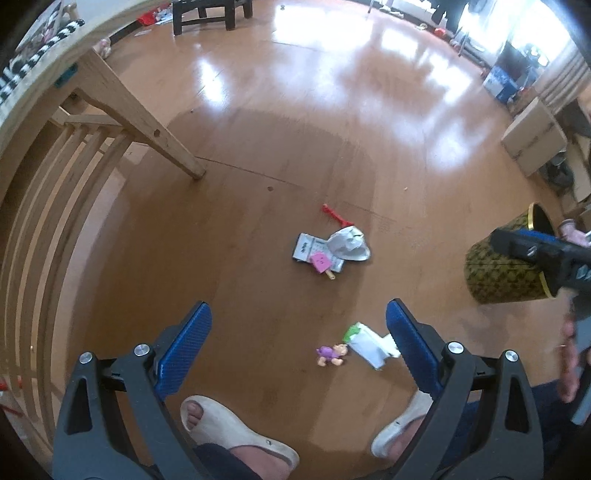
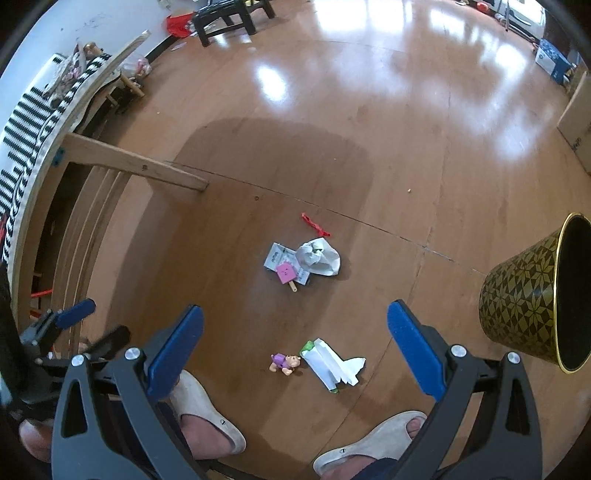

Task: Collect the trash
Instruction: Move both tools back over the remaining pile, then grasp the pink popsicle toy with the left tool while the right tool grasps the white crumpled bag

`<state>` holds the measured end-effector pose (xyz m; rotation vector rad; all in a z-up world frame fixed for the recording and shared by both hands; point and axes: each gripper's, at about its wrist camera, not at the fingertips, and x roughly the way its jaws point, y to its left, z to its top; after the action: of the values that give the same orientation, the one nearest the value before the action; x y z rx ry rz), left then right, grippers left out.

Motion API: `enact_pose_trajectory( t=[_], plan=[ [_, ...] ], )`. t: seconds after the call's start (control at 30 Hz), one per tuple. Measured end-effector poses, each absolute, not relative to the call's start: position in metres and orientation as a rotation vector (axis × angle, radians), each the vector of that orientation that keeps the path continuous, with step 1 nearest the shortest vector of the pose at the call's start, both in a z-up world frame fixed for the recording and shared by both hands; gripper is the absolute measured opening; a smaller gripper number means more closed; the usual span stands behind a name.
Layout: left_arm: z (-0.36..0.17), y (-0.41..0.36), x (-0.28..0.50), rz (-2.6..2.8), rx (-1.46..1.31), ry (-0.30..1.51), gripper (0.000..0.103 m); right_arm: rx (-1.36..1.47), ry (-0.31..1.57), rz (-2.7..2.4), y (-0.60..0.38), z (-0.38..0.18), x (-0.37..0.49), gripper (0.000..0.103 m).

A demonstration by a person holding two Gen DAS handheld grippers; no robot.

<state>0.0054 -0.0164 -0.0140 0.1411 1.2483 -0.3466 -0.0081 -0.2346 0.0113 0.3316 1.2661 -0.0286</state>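
Note:
Trash lies on the wooden floor: a crumpled white paper (image 1: 349, 243) (image 2: 319, 256) over a flat printed wrapper (image 1: 308, 251) (image 2: 277, 258), a pink popsicle toy (image 1: 320, 263) (image 2: 286, 274), a red strip (image 1: 337, 215) (image 2: 314, 224), and a white-and-green wrapper (image 1: 367, 345) (image 2: 332, 363) beside a small purple toy figure (image 1: 331, 355) (image 2: 284, 363). A black-and-gold patterned bin (image 1: 506, 262) (image 2: 532, 302) stands at the right. My left gripper (image 1: 299, 332) and my right gripper (image 2: 295, 332) are both open and empty, held above the floor.
A wooden bed frame with slats (image 1: 55, 184) (image 2: 92, 206) runs along the left, with its leg (image 1: 147, 125) on the floor. The person's feet in beige slippers (image 1: 236, 432) (image 2: 207, 417) stand near the bottom. Cardboard boxes (image 1: 535, 136) are at the right. A dark stool (image 2: 229, 18) is far back.

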Motion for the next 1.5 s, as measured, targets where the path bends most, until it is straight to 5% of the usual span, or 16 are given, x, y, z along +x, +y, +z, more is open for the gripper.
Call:
enact_pose_trajectory(
  t=[0.17,0.57,1.0,1.07,1.1,1.13,1.17,1.23,1.5],
  plan=[
    [-0.084,-0.048,0.014,-0.318,0.239,1.317,0.092,0.337,1.287,-0.038,-0.24,-0.023,0.009,0.096],
    [-0.252,-0.089,0.077,-0.245,0.15,1.438,0.092,0.539,1.488,-0.067,-0.264,-0.21,0.072,0.096],
    [-0.325,-0.095,0.108,-0.214,0.09,1.488,0.091,0.494,1.581,-0.02,-0.244,-0.297,0.116,0.096],
    [-0.327,-0.095,0.11,-0.237,0.062,1.484,0.084,0.482,1.584,-0.015,-0.24,-0.3,0.119,0.093],
    [-0.328,-0.095,0.112,-0.248,0.056,1.487,0.076,0.483,1.591,-0.002,-0.239,-0.303,0.12,0.081],
    [-0.329,-0.096,0.114,-0.256,0.051,1.493,0.058,0.475,1.593,0.003,-0.237,-0.303,0.12,0.067],
    [-0.33,-0.095,0.113,-0.266,0.042,1.504,0.053,0.458,1.596,0.008,-0.235,-0.302,0.119,0.058],
    [-0.328,-0.094,0.113,-0.278,0.018,1.509,0.031,0.453,1.591,0.021,-0.232,-0.3,0.117,0.055],
    [-0.28,-0.082,0.1,-0.334,0.068,1.504,0.031,0.508,1.522,0.008,-0.255,-0.244,0.097,0.054]
  ],
)
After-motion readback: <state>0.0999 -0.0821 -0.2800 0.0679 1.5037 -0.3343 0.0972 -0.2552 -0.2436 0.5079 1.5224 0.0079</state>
